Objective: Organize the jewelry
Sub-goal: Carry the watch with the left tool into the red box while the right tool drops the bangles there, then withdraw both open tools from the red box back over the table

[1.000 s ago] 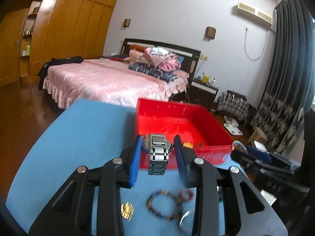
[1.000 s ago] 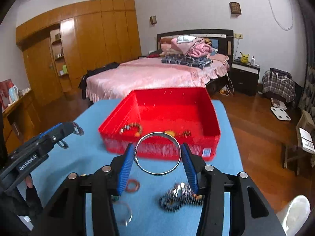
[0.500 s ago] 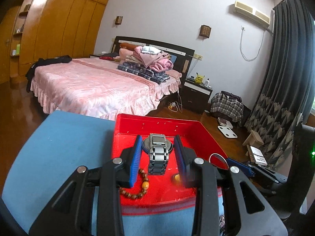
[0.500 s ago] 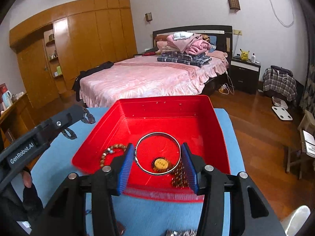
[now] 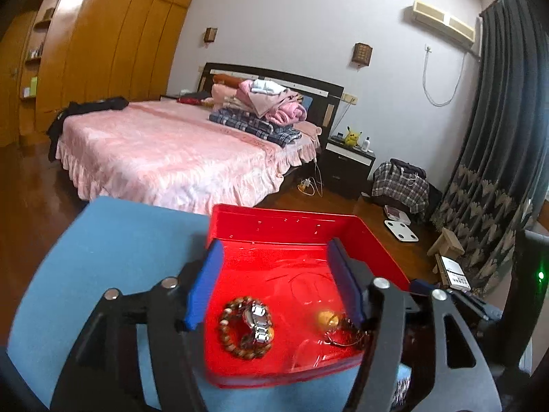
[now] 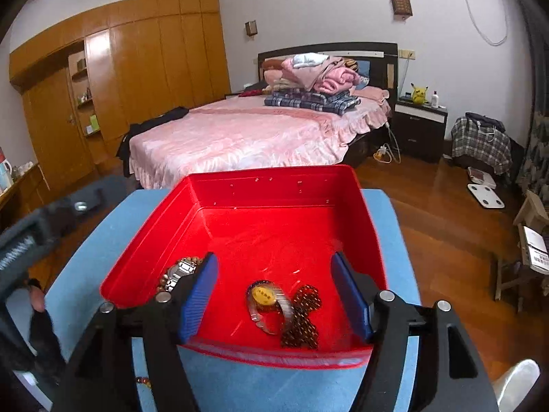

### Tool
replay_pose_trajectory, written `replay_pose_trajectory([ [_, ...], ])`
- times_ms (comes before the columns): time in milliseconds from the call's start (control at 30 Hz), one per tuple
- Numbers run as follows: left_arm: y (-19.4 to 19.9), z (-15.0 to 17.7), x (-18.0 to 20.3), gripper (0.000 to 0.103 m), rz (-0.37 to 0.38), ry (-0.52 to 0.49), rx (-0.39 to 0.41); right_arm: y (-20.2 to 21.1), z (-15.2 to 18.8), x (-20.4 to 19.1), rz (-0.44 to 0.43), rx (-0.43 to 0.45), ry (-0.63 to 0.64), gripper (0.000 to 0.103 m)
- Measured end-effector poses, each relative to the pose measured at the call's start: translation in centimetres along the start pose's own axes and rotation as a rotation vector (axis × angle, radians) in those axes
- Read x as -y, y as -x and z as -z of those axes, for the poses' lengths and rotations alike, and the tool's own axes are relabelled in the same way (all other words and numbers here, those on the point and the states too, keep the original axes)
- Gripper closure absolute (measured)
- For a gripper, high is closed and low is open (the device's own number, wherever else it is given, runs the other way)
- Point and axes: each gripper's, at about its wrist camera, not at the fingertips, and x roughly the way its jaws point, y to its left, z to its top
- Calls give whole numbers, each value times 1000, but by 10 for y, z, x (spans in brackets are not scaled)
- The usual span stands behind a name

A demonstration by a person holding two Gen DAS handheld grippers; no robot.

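Note:
A red tray point(image 5: 281, 226) point(image 6: 274, 178) stands on the blue table point(image 5: 113, 240) point(image 6: 387, 213). My left gripper point(image 5: 274, 285) is open and empty above the tray's near half. Below it the silver watch point(image 5: 259, 321) lies on a brown bead bracelet point(image 5: 236, 333). My right gripper point(image 6: 274, 295) is open and empty over the tray. Below it lie a silver bangle point(image 6: 271, 312), a gold piece point(image 6: 262, 295) and a dark bead bracelet point(image 6: 302, 322). The watch point(image 6: 180, 271) shows at the tray's left in the right wrist view.
A pink bed point(image 5: 171, 151) stands beyond the table, with a wooden wardrobe point(image 6: 120, 86) at the left. The wooden floor point(image 6: 446, 213) drops off to the right of the table. A few beads point(image 6: 142, 381) lie on the table near the front edge.
Both grippers have opened. The watch has dropped from the left gripper into the tray, and the bangle has dropped from the right gripper into the tray.

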Motion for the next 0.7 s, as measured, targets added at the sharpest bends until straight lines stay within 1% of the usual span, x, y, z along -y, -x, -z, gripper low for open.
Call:
replay_pose_trajectory([
  [33,10,1,-1,23,-11,-11,7,10,3,0,-3,21,-6,22],
  [67,21,2,-2,16,-21,-23,22,18,6,-1,-2,40,-9,19],
  [100,31,5,-2,15,-28,-34,33,24,8,-1,-3,51,-11,13],
  [133,38,6,-4,13,-32,-42,36,30,10,-2,-5,58,-12,10],
  [200,51,12,-6,9,-46,-54,29,44,21,-7,-10,62,-10,7],
  [300,72,27,-15,7,-61,-44,11,61,40,-16,-23,60,3,6],
  [467,94,52,-26,7,-94,-40,-22,82,73,-30,-25,29,23,6],
  [600,103,76,-35,7,-132,-52,-58,93,90,-36,-15,15,39,6],
  [700,104,89,-40,7,-138,-31,-95,98,100,-40,-21,17,30,6],
])
